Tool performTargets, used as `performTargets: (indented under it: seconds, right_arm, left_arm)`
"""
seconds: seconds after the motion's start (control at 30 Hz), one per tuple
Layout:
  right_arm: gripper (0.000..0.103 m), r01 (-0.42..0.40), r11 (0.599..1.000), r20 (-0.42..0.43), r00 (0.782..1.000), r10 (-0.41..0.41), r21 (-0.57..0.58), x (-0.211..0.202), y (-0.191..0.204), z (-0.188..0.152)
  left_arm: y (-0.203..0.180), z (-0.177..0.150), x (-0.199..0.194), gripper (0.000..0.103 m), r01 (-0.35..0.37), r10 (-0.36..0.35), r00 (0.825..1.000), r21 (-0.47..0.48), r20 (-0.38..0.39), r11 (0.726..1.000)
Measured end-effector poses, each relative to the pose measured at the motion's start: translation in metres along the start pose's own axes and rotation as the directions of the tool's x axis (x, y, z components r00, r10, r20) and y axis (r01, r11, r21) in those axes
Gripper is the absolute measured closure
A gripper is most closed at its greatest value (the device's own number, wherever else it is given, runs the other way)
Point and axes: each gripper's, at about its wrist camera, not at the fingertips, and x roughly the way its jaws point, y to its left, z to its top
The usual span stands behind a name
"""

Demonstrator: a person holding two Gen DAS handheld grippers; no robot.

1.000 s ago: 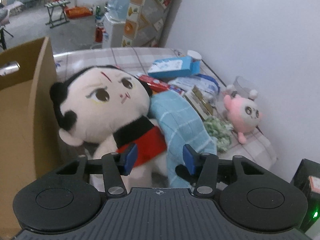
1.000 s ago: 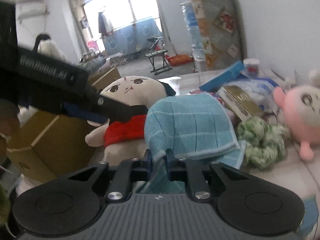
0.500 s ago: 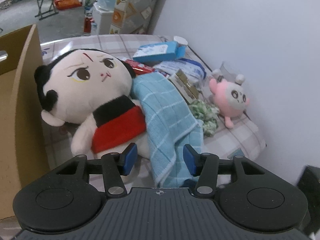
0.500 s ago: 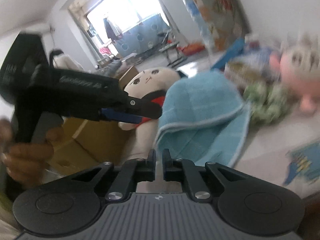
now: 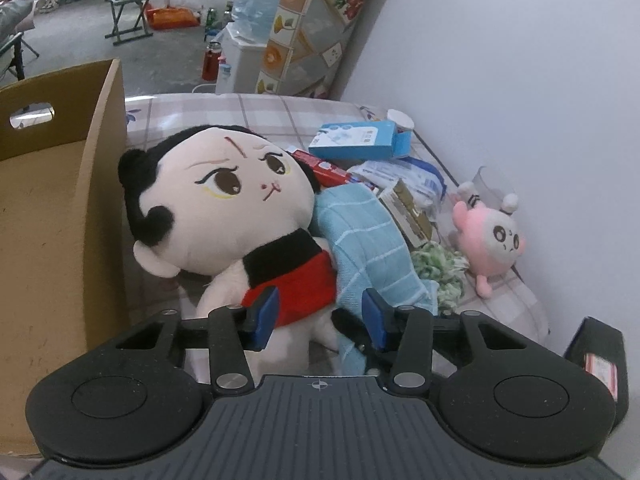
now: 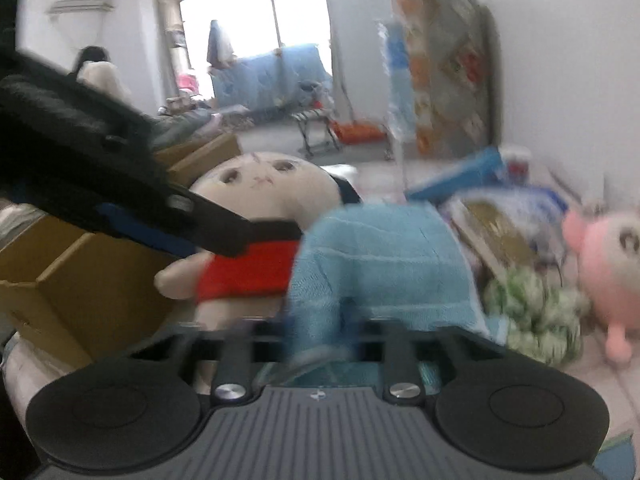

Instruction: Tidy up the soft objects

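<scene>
A big doll plush point(image 5: 224, 204) with black hair and a red top lies on the checked table beside a light blue towel point(image 5: 372, 252). My left gripper point(image 5: 320, 314) is open just in front of the doll's red body. In the blurred right wrist view my right gripper point(image 6: 320, 344) has its fingers spread around the near edge of the blue towel point(image 6: 384, 264); the fingertips are hidden by blur. A pink round plush point(image 5: 494, 236) and a green-white fluffy cloth point(image 5: 438, 264) lie to the right by the wall.
An open cardboard box point(image 5: 52, 216) stands left of the doll. Behind the towel lie a blue carton point(image 5: 356, 140), a red packet point(image 5: 324, 170), plastic bags and a gold packet point(image 5: 408, 208). A white wall runs along the right. A dark box point(image 5: 600, 352) sits at the near right.
My right gripper's fingers went from shut to spread apart at the towel's near edge. My left gripper moved closer to the doll and stayed open.
</scene>
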Motion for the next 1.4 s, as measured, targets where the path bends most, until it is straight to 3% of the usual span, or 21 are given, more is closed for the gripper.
performTargets:
  seconds: [0.13, 0.27, 0.33, 0.4, 0.53, 0.73, 0.9, 1.13, 1.2, 1.4]
  right_arm:
    - [0.066, -0.104, 0.980, 0.026, 0.995, 0.101, 0.171, -0.022, -0.023, -0.002]
    - [0.066, -0.248, 0.895, 0.031, 0.966, 0.255, 0.370, -0.039, -0.047, -0.013]
    - [0.066, -0.309, 0.822, 0.037, 0.942, 0.332, 0.479, -0.044, -0.062, -0.024]
    - [0.066, -0.369, 0.704, 0.061, 0.905, 0.421, 0.607, -0.046, -0.078, -0.040]
    - [0.066, -0.407, 0.496, 0.120, 0.850, 0.513, 0.767, -0.044, -0.105, -0.069]
    - [0.066, -0.364, 0.401, 0.150, 0.868, 0.474, 0.841, -0.050, -0.124, -0.098]
    - [0.066, -0.330, 0.397, 0.156, 0.898, 0.411, 0.856, -0.059, -0.133, -0.106]
    - [0.066, -0.289, 0.449, 0.122, 0.923, 0.365, 0.846, -0.072, -0.135, -0.114]
    - [0.066, -0.271, 0.500, 0.099, 0.934, 0.343, 0.822, -0.081, -0.136, -0.111]
    - [0.059, -0.160, 0.750, 0.003, 0.979, 0.206, 0.642, -0.106, -0.124, -0.088]
  left_arm:
    - [0.001, -0.003, -0.001, 0.058, 0.015, -0.015, 1.000, 0.002, -0.002, 1.000]
    - [-0.004, -0.009, -0.002, 0.057, 0.047, -0.047, 0.999, 0.014, -0.019, 0.999]
    - [-0.007, -0.015, -0.004, 0.056, 0.064, -0.063, 0.997, 0.027, -0.033, 0.998]
    - [-0.011, -0.020, -0.005, 0.055, 0.078, -0.076, 0.996, 0.046, -0.045, 0.996]
    - [-0.021, -0.033, -0.004, 0.054, 0.094, -0.088, 0.994, 0.084, -0.070, 0.992]
    - [-0.036, -0.043, 0.012, 0.049, 0.125, -0.109, 0.985, 0.112, -0.137, 0.986]
    - [-0.049, -0.048, 0.029, 0.039, 0.143, -0.120, 0.975, 0.119, -0.187, 0.982]
    - [-0.062, -0.051, 0.054, 0.034, 0.163, -0.130, 0.958, 0.115, -0.256, 0.980]
    - [-0.067, -0.053, 0.062, 0.034, 0.158, -0.119, 0.955, 0.127, -0.271, 0.979]
    - [-0.078, -0.056, 0.074, 0.037, 0.133, -0.083, 0.956, 0.164, -0.282, 0.977]
